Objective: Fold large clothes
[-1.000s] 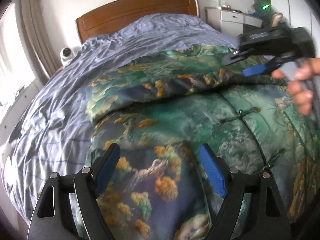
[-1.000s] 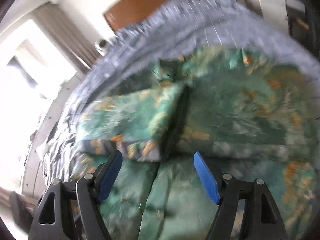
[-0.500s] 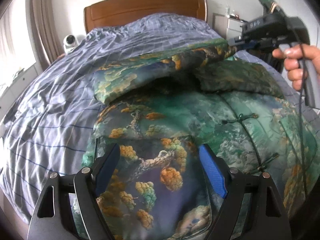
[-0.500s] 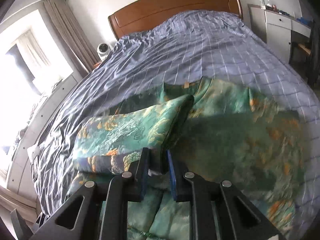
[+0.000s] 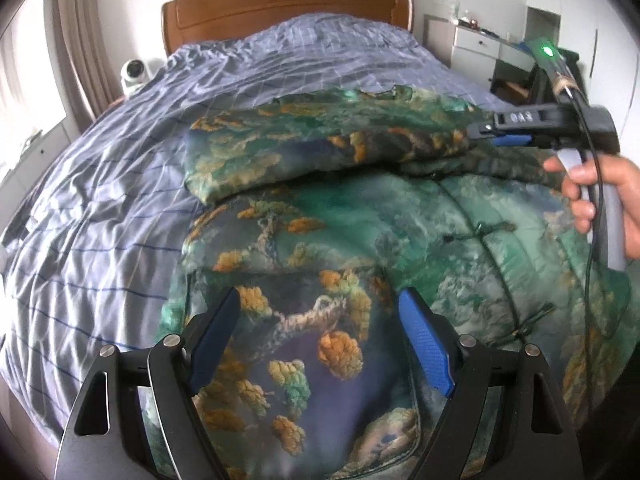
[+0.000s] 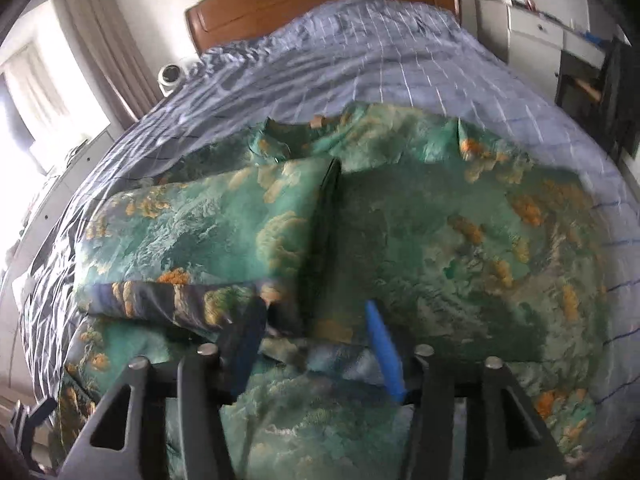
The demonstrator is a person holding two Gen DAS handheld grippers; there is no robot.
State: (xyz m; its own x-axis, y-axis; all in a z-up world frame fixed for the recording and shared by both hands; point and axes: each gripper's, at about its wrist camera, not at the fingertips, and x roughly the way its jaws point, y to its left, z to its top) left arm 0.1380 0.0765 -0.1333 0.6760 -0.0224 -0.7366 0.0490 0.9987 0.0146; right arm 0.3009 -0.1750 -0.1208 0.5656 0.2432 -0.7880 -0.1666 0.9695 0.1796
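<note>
Covering the bed point(image 5: 100, 208), the green padded jacket point(image 5: 420, 240) lies flat, one sleeve point(image 5: 320, 148) folded across its chest. My left gripper point(image 5: 320, 336) hangs wide above the hem. My right gripper point(image 6: 312, 344), pinched shut on that sleeve half a second ago, now stands parted beside the cuff.

We see a jacket point(image 5: 400, 216) printed in teal and green with orange-gold tree clumps and a deep navy patch toward 6 o'clock — a painted landscape pattern. The bed cover point(image 5: 100, 208) at 9 o'clock is lavender-blue, checked with thin dark and white lines. At 12 o'clock the headboard point(image 5: 288, 4) is reddish-brown wood. Both grippers — left gripper point(image 5: 320, 336), right gripper point(image 6: 316, 344) — are black with bright blue jaws.
</note>
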